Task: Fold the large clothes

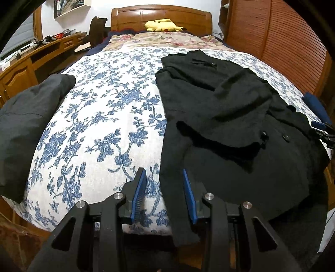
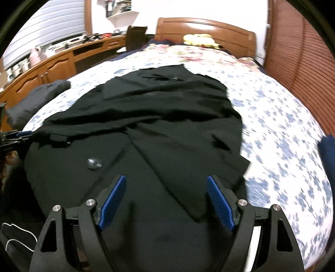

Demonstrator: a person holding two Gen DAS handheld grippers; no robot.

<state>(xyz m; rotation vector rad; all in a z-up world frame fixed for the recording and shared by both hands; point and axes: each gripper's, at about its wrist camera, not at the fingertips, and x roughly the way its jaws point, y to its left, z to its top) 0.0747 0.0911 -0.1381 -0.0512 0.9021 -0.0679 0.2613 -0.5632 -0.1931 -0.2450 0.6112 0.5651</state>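
Two grippers are seen over a bed covered by a white bedspread [image 1: 100, 117] printed with blue flower sprays, its weave coarse and linen-like. On the right half of that cover a black coat [image 1: 226, 117] is spread lengthwise, collar end toward the wooden headboard [image 1: 161, 17]. The cloth is matte and slightly fuzzy, wool-like; one sleeve is laid across the body, and a round dark button [image 2: 94, 163] is visible on the near front panel. The near hem hangs past the foot edge of the mattress.

The left gripper [image 1: 164, 184] is held at the coat's left edge near the foot of the bed. Its jaws are parted moderately, ribbed blue pads facing each other; the coat's edge lies under the gap, but nothing is pinched between them. The right gripper [image 2: 166, 192] is held above the near part of the coat, jaws spread wide, with textured blue pads; no cloth is grasped. The right wrist view is blurred by motion.

A second garment, a dark grey one [image 1: 27, 117] of smoother fabric, is heaped at the bed's left edge, well apart from the coat. A yellow plush toy [image 1: 162, 25] lies at the headboard, beyond a rose-patterned quilt [image 1: 165, 40]. Slatted wooden doors [image 1: 278, 41] stand to the right, a wooden desk [image 1: 23, 64] to the left.
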